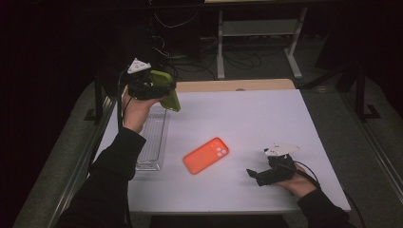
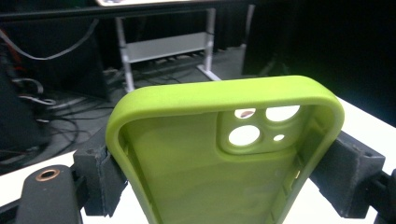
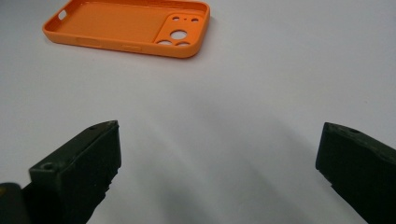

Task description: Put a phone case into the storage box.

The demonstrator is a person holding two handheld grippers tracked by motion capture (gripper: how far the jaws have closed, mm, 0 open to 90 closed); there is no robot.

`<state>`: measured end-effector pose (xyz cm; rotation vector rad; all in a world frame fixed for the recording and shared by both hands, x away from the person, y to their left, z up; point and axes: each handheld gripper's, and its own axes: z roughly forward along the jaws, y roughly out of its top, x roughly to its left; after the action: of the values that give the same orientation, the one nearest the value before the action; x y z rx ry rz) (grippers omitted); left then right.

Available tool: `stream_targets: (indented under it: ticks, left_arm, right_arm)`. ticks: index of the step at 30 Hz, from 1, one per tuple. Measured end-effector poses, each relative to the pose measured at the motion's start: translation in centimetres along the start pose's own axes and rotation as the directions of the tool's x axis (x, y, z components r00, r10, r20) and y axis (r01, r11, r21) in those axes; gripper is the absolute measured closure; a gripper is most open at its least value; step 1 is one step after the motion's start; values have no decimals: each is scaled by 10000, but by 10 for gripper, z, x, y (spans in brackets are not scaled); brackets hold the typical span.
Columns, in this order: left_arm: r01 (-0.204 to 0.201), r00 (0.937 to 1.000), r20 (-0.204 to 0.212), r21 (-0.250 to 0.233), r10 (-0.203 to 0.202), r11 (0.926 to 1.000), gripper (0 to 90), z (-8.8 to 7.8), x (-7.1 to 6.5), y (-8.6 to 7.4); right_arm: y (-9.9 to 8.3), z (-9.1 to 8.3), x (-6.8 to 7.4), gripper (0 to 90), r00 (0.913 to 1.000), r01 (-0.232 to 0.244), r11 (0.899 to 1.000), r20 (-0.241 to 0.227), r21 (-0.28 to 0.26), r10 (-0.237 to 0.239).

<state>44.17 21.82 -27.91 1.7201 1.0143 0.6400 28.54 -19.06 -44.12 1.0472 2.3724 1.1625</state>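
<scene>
Fingers [image 3: 84, 163] of the right gripper [image 1: 267, 175] stand wide apart and empty, low over the table [image 1: 266, 123] near its near right corner. Beyond them, toward the middle, lies the orange phone case [image 1: 206, 155], apart from both. At the far left edge, the left gripper [image 1: 154, 88] is raised, jaws clamped on the green phone case [image 2: 219, 154], above a clear tray [image 1: 153, 142].

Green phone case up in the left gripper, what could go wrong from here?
1. The soft green silicone phone case is pinched only by its side walls between the left gripper fingers, so it may flex and slip.
2. It hangs above the clear plastic tray and could drop there.
3. The open right gripper might nudge the flat orange phone case.
</scene>
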Motion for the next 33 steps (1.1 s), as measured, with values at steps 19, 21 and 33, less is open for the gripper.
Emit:
stream_targets:
  ticks: [19, 21, 33]
  left_arm:
    - [715, 9556, -2915, 891, -427, 9935, 153, 35, 47, -24]
    - [624, 9506, -3096, 1184, -228, 9910, 153, 40, 48, -27]
    - [1008, 9367, -3489, 1842, -308, 9777, 151, 62, 56, -50]
  right_arm:
    - [0, 0, -2, 0, 10000, 1, 10000, -56, -59, -1]
    - [0, 0, -2, 0, 10000, 7, 10000, -50, -69, -7]
    - [0, -1, -1, 0, 9998, -88, 10000, -153, -39, 87]
